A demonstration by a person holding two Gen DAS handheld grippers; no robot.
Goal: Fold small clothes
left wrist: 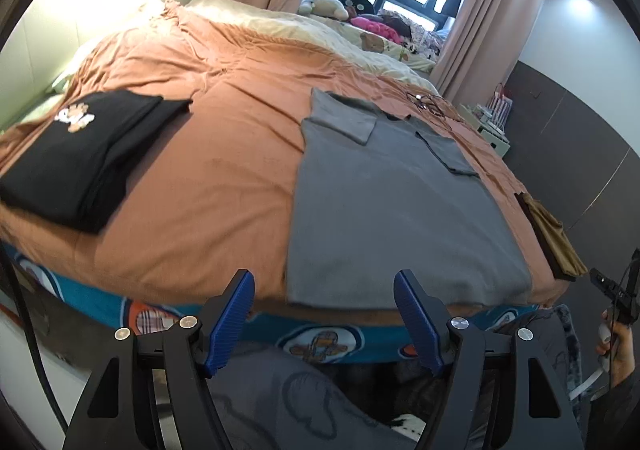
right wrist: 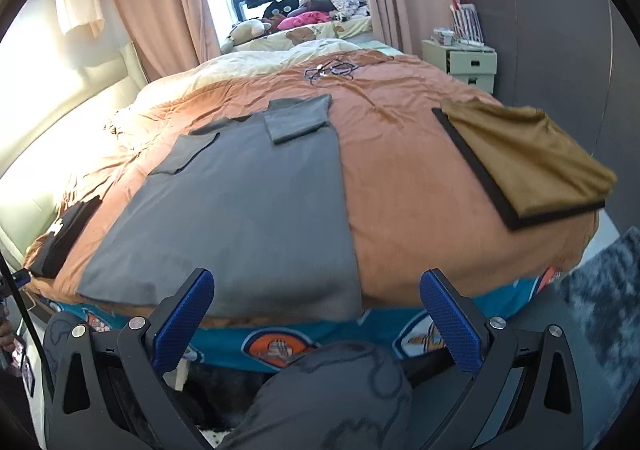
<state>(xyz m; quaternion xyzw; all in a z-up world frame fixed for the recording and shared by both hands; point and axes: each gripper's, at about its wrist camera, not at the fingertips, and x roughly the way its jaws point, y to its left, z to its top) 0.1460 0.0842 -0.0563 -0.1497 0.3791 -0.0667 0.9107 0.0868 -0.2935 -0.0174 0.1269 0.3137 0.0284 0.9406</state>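
Note:
A grey T-shirt [left wrist: 396, 205] lies flat on the orange bedspread [left wrist: 208, 185], both sleeves folded inward, its hem at the bed's near edge. It also shows in the right wrist view [right wrist: 240, 217]. My left gripper [left wrist: 324, 290] is open and empty, held just before the bed edge near the shirt's hem. My right gripper [right wrist: 318, 290] is open and empty, just below the hem's right corner. The right gripper also shows at the far right of the left wrist view [left wrist: 612, 290].
A folded black shirt with a print [left wrist: 80, 157] lies at the left of the bed. A folded brown garment [right wrist: 524, 153] on a black one lies at the right. A cable [right wrist: 330, 69] lies farther back. A nightstand [right wrist: 460, 61] stands beyond.

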